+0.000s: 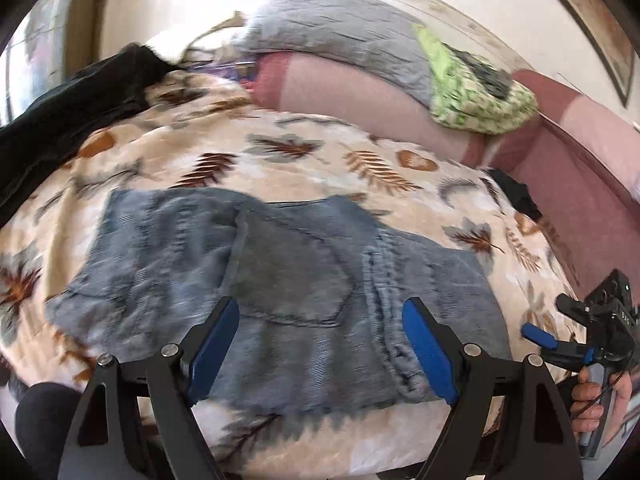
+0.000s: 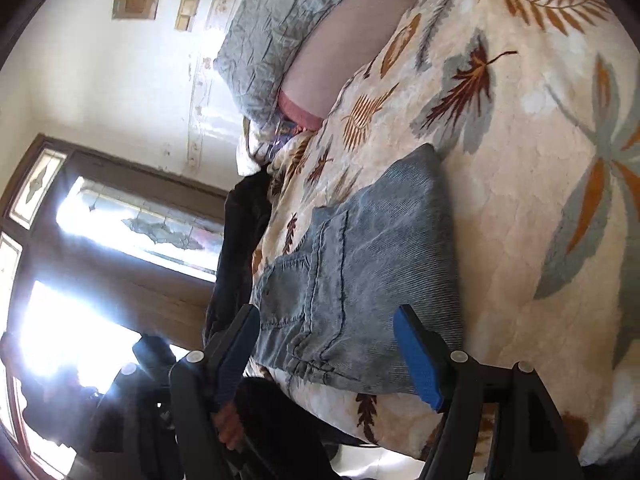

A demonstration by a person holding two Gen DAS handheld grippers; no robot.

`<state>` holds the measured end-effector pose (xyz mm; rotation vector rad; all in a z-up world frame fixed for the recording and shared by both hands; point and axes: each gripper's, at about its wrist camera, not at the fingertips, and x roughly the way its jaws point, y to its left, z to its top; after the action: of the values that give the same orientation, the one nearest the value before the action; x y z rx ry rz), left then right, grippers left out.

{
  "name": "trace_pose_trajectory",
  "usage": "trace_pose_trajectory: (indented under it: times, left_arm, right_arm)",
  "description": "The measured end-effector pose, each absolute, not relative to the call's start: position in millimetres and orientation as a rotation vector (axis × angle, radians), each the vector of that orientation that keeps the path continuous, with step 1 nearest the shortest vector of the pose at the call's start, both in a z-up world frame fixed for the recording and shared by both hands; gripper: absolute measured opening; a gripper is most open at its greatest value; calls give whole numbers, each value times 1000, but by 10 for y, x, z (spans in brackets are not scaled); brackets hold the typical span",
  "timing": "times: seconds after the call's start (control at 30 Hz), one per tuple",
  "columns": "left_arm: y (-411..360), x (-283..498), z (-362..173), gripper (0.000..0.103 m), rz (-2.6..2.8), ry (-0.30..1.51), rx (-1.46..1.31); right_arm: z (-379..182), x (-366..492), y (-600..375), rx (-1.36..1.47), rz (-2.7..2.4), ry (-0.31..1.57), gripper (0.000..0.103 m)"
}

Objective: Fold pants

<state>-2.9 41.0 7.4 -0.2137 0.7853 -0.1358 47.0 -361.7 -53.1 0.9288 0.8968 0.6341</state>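
Blue denim pants (image 1: 280,280) lie folded into a flat packet on a leaf-print blanket (image 1: 320,160), back pocket up. My left gripper (image 1: 320,320) is open and empty, hovering just above the packet's near edge. My right gripper (image 1: 536,332) shows at the right edge of the left wrist view, beside the pants and off them. In the rolled right wrist view the pants (image 2: 360,272) lie ahead of the right gripper (image 2: 324,336), which is open and empty above their near edge.
A dark garment (image 1: 72,120) lies at the blanket's far left. A grey pillow (image 1: 340,28) and a green patterned cloth (image 1: 476,88) rest on a pink bolster (image 1: 360,100) at the back. A bright window (image 2: 100,260) lies beyond the bed.
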Motion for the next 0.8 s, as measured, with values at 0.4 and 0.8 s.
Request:
trace_pose_trajectory:
  times: [0.4,0.8]
  left_arm:
    - [1093,-208,-146,84,55,836,-363]
    - [1802,-251,-601,84,110,890,-813]
  right_arm:
    - [-345,1532,-3232,810,581,1005,74]
    - [-96,1272,-2624,597,594,1094,72]
